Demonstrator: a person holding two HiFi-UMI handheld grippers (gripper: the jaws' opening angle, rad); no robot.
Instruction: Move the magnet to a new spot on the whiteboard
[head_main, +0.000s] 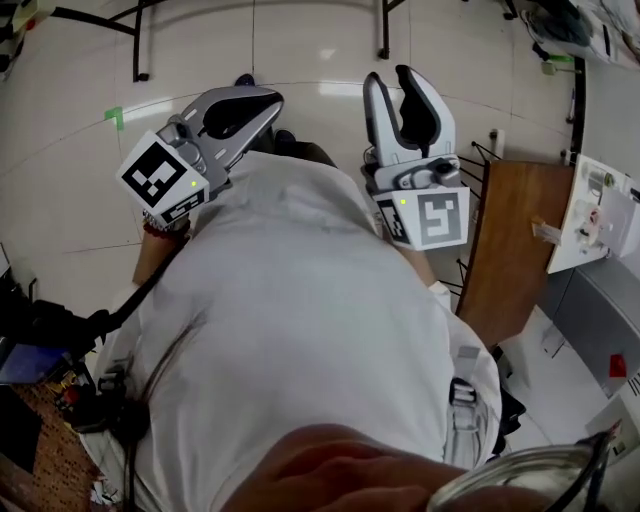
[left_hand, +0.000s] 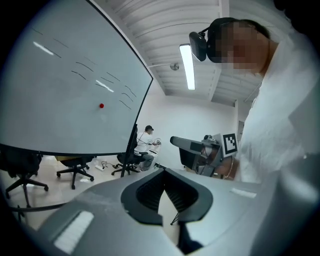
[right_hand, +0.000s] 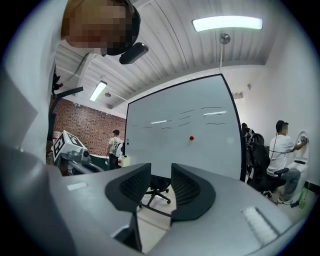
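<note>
Both grippers are held close to the person's white shirt (head_main: 300, 300), probably only being carried, since neither is near the board. The left gripper (left_hand: 165, 184) is pinched together and empty, and the right gripper (right_hand: 160, 181) is parted around nothing. Farther off, centre frame, the small round red magnet (right_hand: 191, 138) clings mid-whiteboard (right_hand: 165, 150), below faint pen strokes.

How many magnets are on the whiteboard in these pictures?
1. A red magnet sits near the middle of the whiteboard, just below the pen strokes. Its lower edge is hidden, so others could be there.
</note>
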